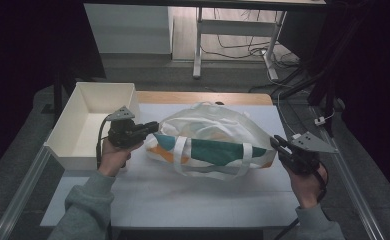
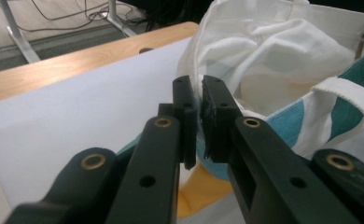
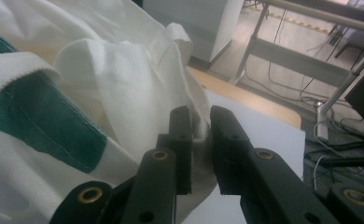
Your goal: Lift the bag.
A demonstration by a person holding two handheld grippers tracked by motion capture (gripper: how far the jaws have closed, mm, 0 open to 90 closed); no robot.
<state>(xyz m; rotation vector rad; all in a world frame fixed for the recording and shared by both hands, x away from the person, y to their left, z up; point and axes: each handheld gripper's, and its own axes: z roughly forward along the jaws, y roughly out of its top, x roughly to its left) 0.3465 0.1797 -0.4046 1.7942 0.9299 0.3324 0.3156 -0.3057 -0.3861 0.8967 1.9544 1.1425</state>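
High view: a white cloth tote bag (image 1: 210,142) with teal and orange patches lies mid-counter (image 1: 183,200). Left tongs (image 1: 154,128) pinch its left edge; right tongs (image 1: 276,143) pinch its right edge.

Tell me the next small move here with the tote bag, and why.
Probably lift both ends together and carry the tote bag toward the white box. The left gripper is shut on the bag's edge, the right gripper pinches the other end, and the bag lies slack on the table beside the open box.
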